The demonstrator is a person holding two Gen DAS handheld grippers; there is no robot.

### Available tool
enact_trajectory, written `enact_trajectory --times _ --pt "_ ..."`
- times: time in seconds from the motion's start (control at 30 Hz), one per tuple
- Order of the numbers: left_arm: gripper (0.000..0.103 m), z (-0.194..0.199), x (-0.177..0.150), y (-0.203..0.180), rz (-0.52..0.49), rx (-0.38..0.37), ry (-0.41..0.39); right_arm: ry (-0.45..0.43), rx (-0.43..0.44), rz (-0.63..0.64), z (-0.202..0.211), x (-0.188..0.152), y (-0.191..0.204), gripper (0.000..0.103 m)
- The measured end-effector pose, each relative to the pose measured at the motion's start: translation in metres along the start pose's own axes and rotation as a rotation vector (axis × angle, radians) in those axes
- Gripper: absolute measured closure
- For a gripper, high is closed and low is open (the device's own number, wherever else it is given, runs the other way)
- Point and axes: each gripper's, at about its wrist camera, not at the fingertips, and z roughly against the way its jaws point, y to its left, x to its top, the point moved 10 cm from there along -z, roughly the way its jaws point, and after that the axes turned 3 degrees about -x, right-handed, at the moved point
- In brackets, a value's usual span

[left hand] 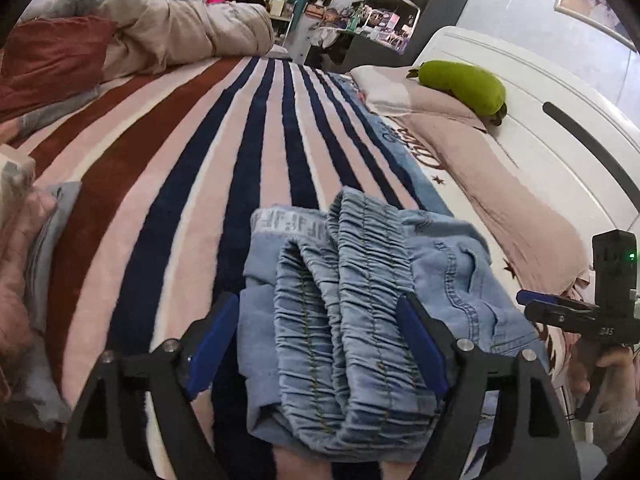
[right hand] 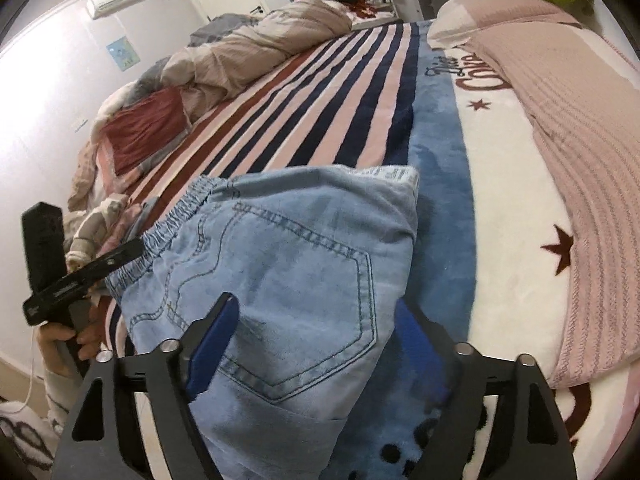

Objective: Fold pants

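Note:
The light blue denim pants [left hand: 360, 320] lie folded into a compact stack on the striped blanket [left hand: 208, 152], the gathered elastic waistband uppermost in the left wrist view. My left gripper [left hand: 320, 312] is open, its blue-padded fingers either side of the waistband. The right wrist view shows the back pocket side of the pants [right hand: 288, 280]. My right gripper [right hand: 320, 320] is open, straddling the pants' near right edge. Each gripper shows in the other's view: the right gripper [left hand: 560, 312] at the right, the left gripper [right hand: 88, 268] at the left.
A crumpled beige duvet [left hand: 172, 20] and a red cloth [left hand: 52, 56] lie at the far left of the bed. A pink pillow cover [right hand: 580, 160] and a green plush [left hand: 460, 84] lie by the white headboard [left hand: 540, 120]. Folded clothes [left hand: 28, 280] sit at the left.

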Motion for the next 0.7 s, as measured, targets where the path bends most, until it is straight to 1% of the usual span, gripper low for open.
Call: enact_trajectory --times 0.07,0.2,0.4,0.6,0.7 --pt "0.018 -0.003 -0.001 0.003 0.010 -0.004 0.000 0.016 0.001 0.004 -0.005 -0.003 -0.002 0.019" --pt "0.015 -0.008 -0.004 0.008 0.014 -0.010 0.013 0.057 0.014 -0.012 -0.017 -0.010 -0.007 0.017" --pt "0.014 -0.023 -0.009 0.015 0.052 -0.054 0.046 0.103 0.033 -0.029 -0.031 -0.019 -0.011 0.017" --pt "0.014 -0.030 -0.012 0.017 0.095 -0.112 0.066 0.128 0.084 -0.074 -0.039 -0.021 -0.012 0.017" --pt "0.016 -0.032 -0.012 0.016 0.103 -0.143 0.067 0.136 0.113 -0.086 -0.043 -0.022 -0.012 0.017"
